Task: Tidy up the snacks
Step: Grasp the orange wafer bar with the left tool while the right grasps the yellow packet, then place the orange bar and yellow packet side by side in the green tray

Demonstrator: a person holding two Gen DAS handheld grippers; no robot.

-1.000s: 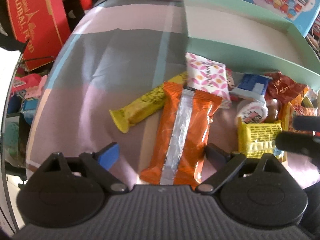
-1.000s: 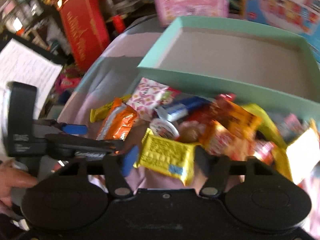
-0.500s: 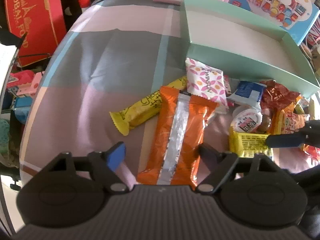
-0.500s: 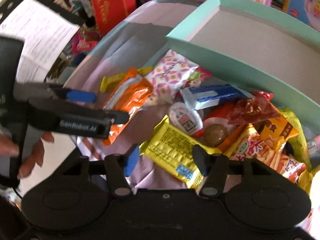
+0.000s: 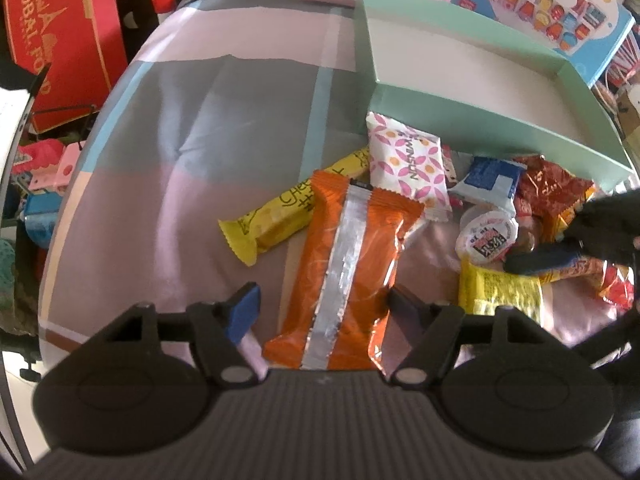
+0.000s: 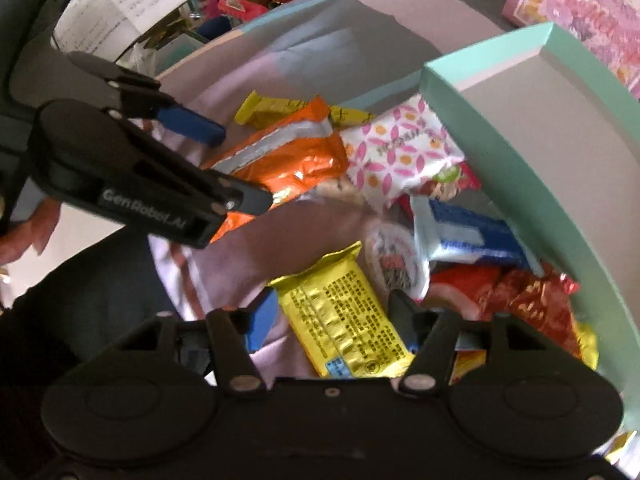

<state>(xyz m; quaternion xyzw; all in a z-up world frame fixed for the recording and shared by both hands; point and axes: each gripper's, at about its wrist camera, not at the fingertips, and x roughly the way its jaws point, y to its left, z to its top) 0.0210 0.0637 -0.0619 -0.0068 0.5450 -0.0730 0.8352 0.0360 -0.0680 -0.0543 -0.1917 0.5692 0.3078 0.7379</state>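
Two spread pairs of jaws each straddle a snack just short of the mint-green box [image 5: 472, 114]: the left gripper [image 5: 322, 310] has the orange packet [image 5: 344, 272] lying lengthwise between its fingers, while the right gripper [image 6: 332, 320] frames the yellow packet [image 6: 340, 320], neither pinched.

Red box [image 5: 60, 36] reads "GLOBAL FOOD"; left tongs [image 6: 240, 168] "GenRobot.AI"; pink-flowered packet [image 5: 408, 168] "WINSUN".
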